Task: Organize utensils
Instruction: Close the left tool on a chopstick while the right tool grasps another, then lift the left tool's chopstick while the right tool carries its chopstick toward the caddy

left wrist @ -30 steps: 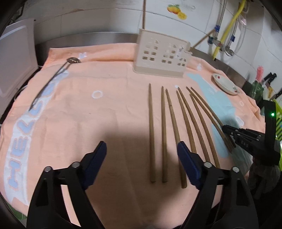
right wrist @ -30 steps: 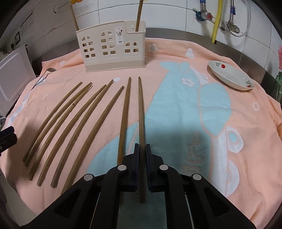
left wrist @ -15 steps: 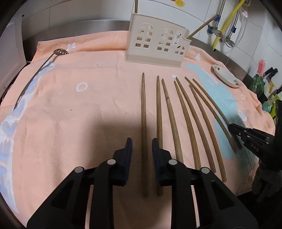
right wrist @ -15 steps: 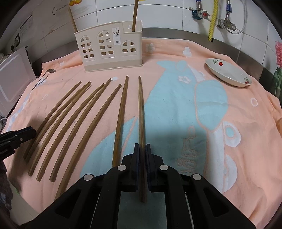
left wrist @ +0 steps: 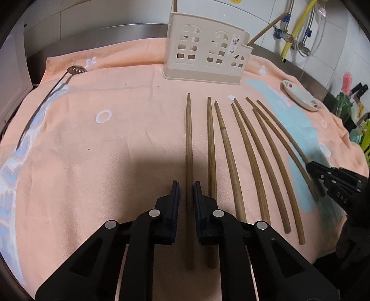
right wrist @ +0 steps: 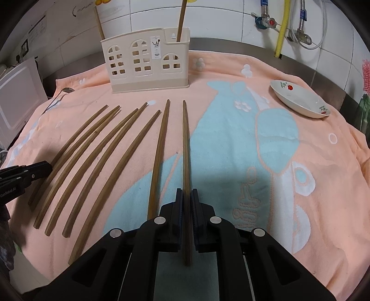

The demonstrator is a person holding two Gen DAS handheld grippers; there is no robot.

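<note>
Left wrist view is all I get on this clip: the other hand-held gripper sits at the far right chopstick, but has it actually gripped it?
Observer: Yes. The right wrist view shows the right hand-held gripper shut on the far right chopstick, which runs straight between its fingers.
Operator: Where along the stick?
Observer: Near the thick end; a short stub pokes out behind the pads, toward the camera.
Operator: Which slots of the holder are occupied?
Observer: The holder has an upright chopstick in its right-end compartment; a second chopstick rises at its left end.
</note>
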